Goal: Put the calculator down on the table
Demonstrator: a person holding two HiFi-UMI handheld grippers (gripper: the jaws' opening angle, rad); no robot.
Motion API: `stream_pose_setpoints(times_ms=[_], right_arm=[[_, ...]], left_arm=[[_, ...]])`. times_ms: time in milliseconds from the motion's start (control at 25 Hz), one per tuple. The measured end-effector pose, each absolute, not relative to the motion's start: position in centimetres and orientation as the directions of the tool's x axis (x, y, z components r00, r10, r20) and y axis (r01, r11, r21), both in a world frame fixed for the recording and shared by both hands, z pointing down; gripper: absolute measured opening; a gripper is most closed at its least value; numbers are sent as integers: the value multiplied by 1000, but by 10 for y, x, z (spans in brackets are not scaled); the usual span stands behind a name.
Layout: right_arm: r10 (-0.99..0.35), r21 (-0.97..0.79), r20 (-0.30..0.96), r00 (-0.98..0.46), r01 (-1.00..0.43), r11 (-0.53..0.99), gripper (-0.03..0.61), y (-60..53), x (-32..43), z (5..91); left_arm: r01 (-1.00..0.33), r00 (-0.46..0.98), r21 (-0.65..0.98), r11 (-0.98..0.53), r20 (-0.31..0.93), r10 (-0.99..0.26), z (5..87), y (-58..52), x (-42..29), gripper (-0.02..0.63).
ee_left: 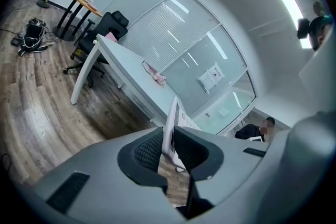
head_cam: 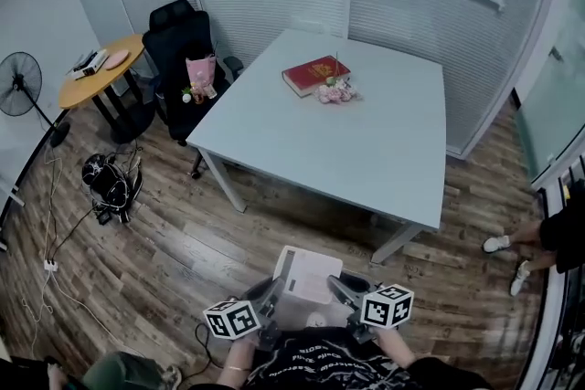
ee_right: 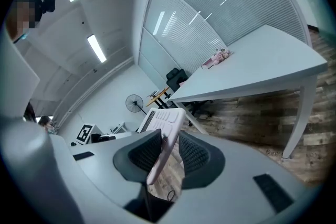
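Left gripper (ee_left: pixel 170 147) and right gripper (ee_right: pixel 169 147) each clamp one edge of the calculator (head_cam: pixel 306 274), jaws nearly closed. Risk: uneven hand travel could twist it loose and drop it short of the table (head_cam: pixel 366 160).

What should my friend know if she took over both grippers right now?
Left gripper: shut on one edge of the calculator.
Right gripper: shut on its other edge.
Calculator: in the air over the wooden floor, short of the white table.
Done: it is lifted.
To do: reach the table, lay it on a bare spot away from the red book, let go.
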State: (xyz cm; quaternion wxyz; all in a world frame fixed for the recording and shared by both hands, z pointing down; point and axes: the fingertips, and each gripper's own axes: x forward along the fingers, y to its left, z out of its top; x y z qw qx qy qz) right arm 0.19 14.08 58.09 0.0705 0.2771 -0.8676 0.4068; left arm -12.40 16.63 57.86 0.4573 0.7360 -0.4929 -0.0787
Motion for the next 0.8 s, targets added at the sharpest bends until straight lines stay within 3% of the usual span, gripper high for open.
stream_pose_setpoints(times_ms=[480, 800], right_arm=[[-437, -675, 370, -820, -560, 480, 112, 98, 31, 584], [-516, -676, 390, -763, -618, 402, 112, 78, 51, 596]], left_arm=[[-647, 507, 758, -84, 346, -789, 584, 121, -95, 74], [-630, 583, 765, -132, 354, -731, 598, 87, -78, 74]])
